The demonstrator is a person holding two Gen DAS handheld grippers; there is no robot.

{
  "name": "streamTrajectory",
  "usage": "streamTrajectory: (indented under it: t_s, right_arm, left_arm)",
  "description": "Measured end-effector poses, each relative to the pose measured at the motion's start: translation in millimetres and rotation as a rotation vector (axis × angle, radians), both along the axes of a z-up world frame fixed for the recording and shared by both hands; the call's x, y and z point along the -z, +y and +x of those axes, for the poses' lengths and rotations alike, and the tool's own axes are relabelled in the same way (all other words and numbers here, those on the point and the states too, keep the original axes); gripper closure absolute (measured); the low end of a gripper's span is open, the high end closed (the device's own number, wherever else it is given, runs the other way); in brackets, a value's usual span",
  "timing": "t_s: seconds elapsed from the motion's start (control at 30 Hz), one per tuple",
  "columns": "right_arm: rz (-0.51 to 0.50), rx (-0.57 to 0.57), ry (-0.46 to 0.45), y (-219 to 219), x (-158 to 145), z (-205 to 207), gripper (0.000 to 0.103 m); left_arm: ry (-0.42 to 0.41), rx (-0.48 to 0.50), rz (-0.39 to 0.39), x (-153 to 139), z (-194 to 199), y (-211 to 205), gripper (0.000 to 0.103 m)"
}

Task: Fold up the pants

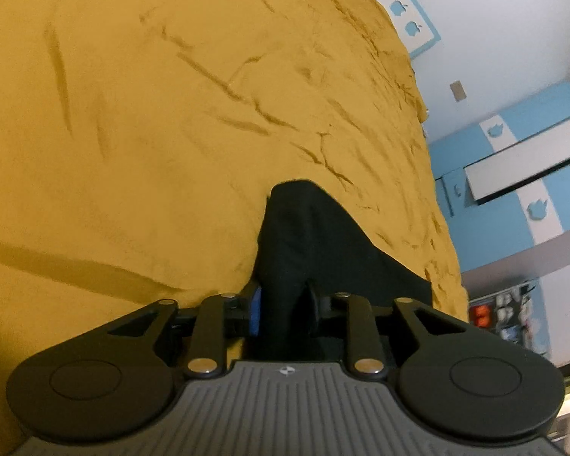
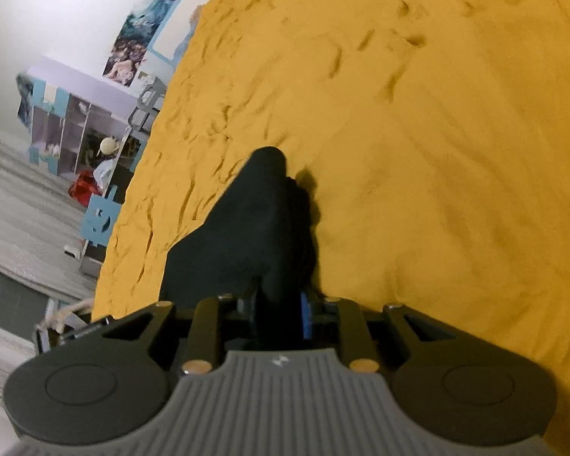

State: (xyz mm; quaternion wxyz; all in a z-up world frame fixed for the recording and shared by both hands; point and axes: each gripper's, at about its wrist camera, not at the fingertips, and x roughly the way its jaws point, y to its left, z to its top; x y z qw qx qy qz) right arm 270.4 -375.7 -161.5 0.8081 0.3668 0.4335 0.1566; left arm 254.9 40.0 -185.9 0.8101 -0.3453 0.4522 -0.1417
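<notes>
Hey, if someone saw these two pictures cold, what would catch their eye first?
The rumpled mustard-yellow bedspread fills both views. A bunch of black fabric pants rises from between the fingers of the left gripper, and another black bunch sits in the right gripper. Blue-and-white furniture stands past the bed's right edge.

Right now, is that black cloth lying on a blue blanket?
No, the black pants lie on a wrinkled mustard-yellow bedcover; blue shows only on the furniture beside the bed.

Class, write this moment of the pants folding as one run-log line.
left claw: black pants between jaws | right claw: same pants | surface: yellow bedspread
</notes>
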Motion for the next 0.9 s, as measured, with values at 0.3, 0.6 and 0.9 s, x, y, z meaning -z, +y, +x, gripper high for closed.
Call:
streamTrajectory:
  t_s: [0.3,0.6,0.9]
  right_arm:
    - [-0.13,0.004,-0.146,5,-38,36,0.091]
    - [-0.16,0.04,-0.081,9,-9,60,0.103]
    - [-0.432,-0.091,-0.226,49,-73,-2,0.091]
  left_arm:
    - [-0.16,0.003,0.064,-42,18,-15,0.082]
    - [-0.048,-0.037,0.141,-15,31,-23,0.097]
    - [-0.183,0.078,0.421,-84,-38,-55,0.089]
